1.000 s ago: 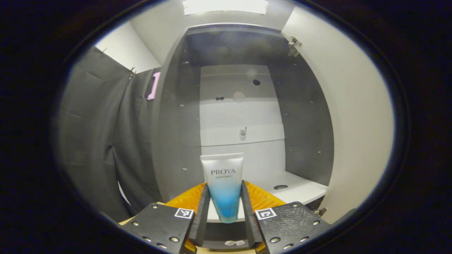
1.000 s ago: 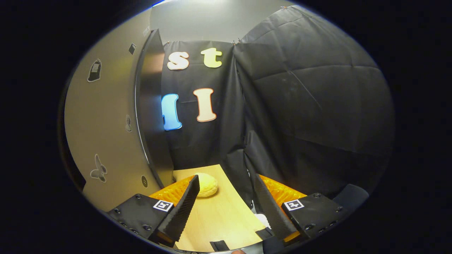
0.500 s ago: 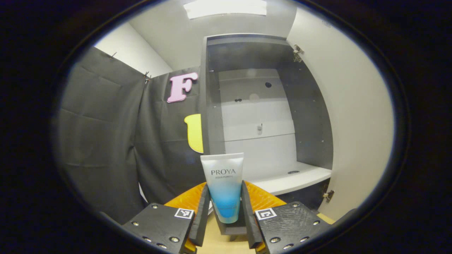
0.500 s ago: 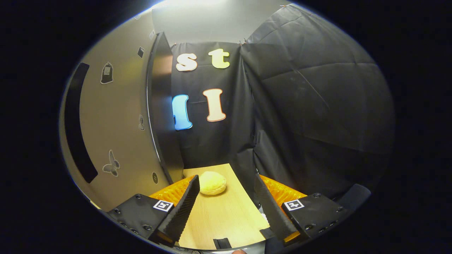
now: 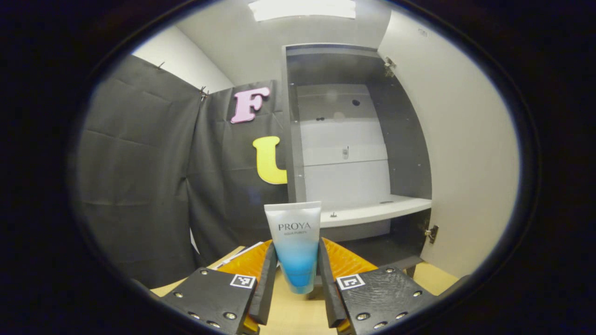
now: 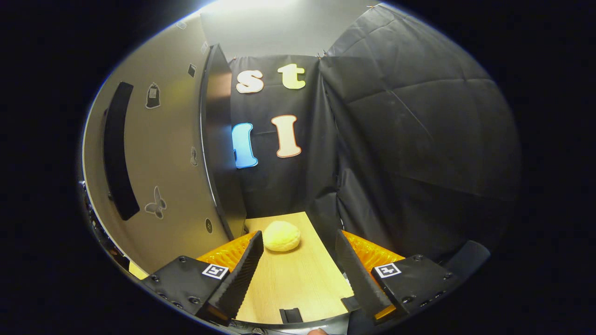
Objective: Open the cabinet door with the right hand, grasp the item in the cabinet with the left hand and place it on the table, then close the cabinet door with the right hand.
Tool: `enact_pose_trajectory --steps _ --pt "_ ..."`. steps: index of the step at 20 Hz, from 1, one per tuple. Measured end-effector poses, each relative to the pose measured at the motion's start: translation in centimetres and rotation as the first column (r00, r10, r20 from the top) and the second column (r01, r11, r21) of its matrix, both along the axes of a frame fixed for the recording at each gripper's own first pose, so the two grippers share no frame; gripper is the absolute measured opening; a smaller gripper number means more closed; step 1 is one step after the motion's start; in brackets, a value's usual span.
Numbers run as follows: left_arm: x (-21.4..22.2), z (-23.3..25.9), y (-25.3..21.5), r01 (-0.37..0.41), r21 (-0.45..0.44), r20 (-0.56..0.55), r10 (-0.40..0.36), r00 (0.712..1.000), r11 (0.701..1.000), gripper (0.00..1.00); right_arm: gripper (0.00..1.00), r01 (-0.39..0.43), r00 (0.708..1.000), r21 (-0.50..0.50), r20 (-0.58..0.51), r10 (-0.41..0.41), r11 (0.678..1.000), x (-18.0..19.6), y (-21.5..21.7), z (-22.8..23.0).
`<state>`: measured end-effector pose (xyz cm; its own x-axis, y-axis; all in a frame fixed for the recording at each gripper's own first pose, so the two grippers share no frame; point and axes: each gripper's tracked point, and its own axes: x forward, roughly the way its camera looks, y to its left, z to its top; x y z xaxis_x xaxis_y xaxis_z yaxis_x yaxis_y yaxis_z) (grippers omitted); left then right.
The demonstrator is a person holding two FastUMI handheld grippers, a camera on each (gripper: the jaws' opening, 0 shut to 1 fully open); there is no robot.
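In the left gripper view my left gripper (image 5: pixel 295 274) is shut on a white-and-blue cosmetic tube (image 5: pixel 294 242), held upright above the wooden table (image 5: pixel 288 311). Behind it stands the open cabinet (image 5: pixel 344 153) with a white shelf (image 5: pixel 372 214) and its pale door (image 5: pixel 461 153) swung out to the right. In the right gripper view my right gripper (image 6: pixel 298 270) is open over the table (image 6: pixel 293 284), with nothing between its fingers. The cabinet door (image 6: pixel 158 172) with a dark handle (image 6: pixel 118 153) stands open at the left, apart from the gripper.
A round yellow bun (image 6: pixel 281 236) lies on the table ahead of the right gripper, beside the door's edge. Black cloth walls close the booth at the left of the cabinet (image 5: pixel 139 177) and behind and right of the table (image 6: pixel 409 153).
The left gripper has drawn back out of the cabinet with the tube; the cabinet now stands farther off and the table shows below. The right gripper has backed off slightly, bringing the door's handle into sight.
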<state>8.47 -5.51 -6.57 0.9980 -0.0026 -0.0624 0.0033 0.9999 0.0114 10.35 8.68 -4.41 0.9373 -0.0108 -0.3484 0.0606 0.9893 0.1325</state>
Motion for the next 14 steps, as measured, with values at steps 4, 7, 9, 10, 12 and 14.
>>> enact_pose_trajectory --steps 4,7,9,10,12,14 --pt "-1.7 -3.4 -0.1 0.008 -0.027 -0.023 -0.009 1.0 1.0 0.51 0.93 -0.005 1.0 -0.01 0.007 0.005 1.0 -0.9 0.5 -0.1" --pt "-2.8 -6.9 -0.2 0.016 -0.036 -0.055 -0.018 0.998 0.999 0.48 0.98 -0.005 1.0 -0.025 0.008 0.005 1.0 -1.6 0.6 -0.2" --pt "-3.7 -9.4 -0.3 0.018 -0.035 -0.083 -0.021 0.996 0.999 0.51 0.93 -0.004 1.0 -0.042 0.01 0.005 0.999 -1.7 0.6 -0.1" --pt "-3.8 -10.6 -0.2 0.019 -0.034 -0.095 -0.022 0.995 0.999 0.51 0.98 -0.004 1.0 -0.052 0.011 0.005 0.999 -1.8 0.5 0.0" --pt "-4.4 -12.7 -0.3 0.019 -0.028 -0.117 -0.022 0.993 0.999 0.51 0.98 -0.007 1.0 -0.072 0.015 0.008 0.997 -2.1 0.5 0.2" --pt "-5.1 -14.8 -0.5 0.017 -0.026 -0.146 -0.021 0.989 1.0 0.48 0.98 -0.018 1.0 -0.079 0.018 0.019 0.997 -2.1 1.0 0.3"
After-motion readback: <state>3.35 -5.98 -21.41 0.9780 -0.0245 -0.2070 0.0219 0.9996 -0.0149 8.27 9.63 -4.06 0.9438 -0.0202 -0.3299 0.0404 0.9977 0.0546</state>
